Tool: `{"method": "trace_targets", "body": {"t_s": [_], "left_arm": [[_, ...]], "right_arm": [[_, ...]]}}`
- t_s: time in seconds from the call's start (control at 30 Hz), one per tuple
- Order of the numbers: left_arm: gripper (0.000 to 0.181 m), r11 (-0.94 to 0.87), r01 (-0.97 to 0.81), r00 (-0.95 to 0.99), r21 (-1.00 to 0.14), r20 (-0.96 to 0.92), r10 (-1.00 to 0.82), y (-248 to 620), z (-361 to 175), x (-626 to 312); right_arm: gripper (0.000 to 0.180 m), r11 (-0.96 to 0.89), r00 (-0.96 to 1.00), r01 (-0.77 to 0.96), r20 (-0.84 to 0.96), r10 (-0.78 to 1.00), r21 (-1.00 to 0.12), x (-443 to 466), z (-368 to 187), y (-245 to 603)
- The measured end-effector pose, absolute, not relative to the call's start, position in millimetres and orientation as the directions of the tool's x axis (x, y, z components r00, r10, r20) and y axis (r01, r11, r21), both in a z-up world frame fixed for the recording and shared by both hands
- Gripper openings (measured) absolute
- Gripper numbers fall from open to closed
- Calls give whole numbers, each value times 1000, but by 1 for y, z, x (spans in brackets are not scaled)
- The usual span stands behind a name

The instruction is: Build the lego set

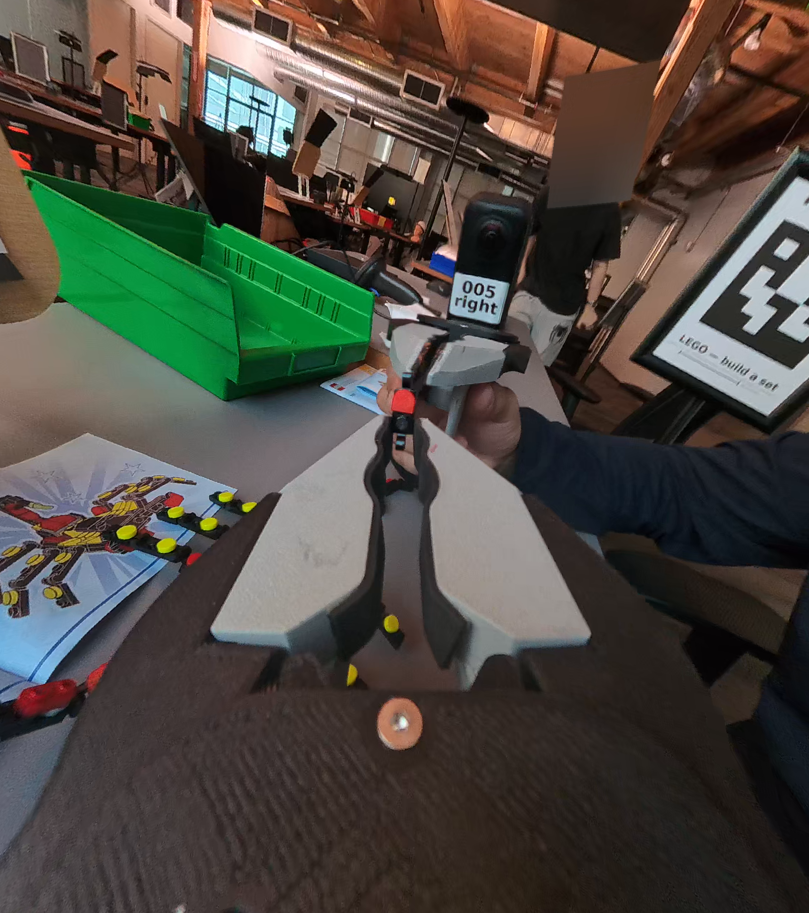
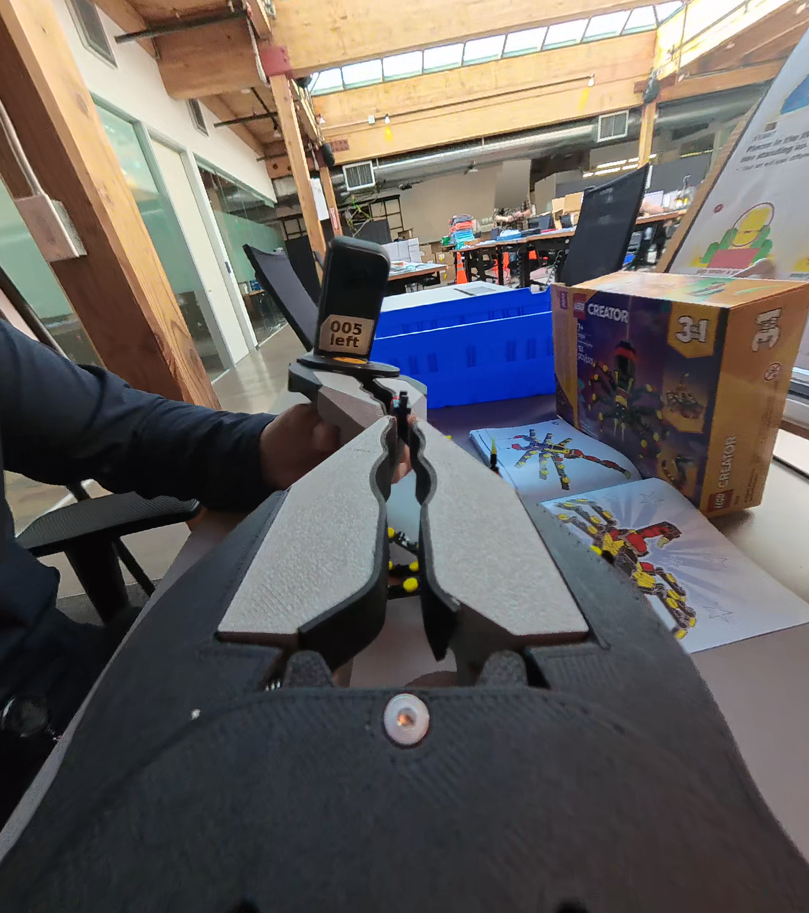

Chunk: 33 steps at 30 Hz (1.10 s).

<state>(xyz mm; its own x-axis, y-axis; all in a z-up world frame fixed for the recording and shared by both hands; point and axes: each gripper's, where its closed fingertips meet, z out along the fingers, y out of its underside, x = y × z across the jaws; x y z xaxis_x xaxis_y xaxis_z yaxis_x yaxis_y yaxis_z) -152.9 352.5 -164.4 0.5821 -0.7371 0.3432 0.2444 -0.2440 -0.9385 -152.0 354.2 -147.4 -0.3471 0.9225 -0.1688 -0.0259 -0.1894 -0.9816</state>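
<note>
While raised tip-to-tip | left gripper, right gripper pinch black-red lego piece

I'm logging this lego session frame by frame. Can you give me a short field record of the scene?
left gripper: shut on small black-and-red lego piece
right gripper: tips meet the same piece, grip unclear
green plastic bin: on grey table
blue plastic bin: behind orange lego box
scorpion instruction booklet: lying flat

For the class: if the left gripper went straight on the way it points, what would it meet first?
Probably the small red and black lego piece at the left gripper fingertips, then the right gripper facing it; depth is unclear.
</note>
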Motion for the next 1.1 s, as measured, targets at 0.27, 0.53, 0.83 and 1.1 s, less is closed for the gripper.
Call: {"method": "trace_targets", "body": {"t_s": [0.27, 0.53, 0.83, 1.1], "left_arm": [[5, -195, 292, 659, -936, 345, -669, 363, -156, -189], [5, -120, 277, 739, -953, 291, -607, 370, -151, -222], [5, -43, -8, 839, -999, 17, -544, 369, -171, -225], [6, 64, -247, 840, -967, -247, -483, 361, -179, -212]], "right_arm": [[8, 107, -33, -80, 109, 993, -991, -137, -144, 408], [1, 511, 343, 109, 515, 786, -853, -113, -149, 449], [6, 342, 582, 162, 370, 724, -925, -69, -160, 475], [19, 264, 544, 196, 328, 772, -945, -63, -177, 438]]}}
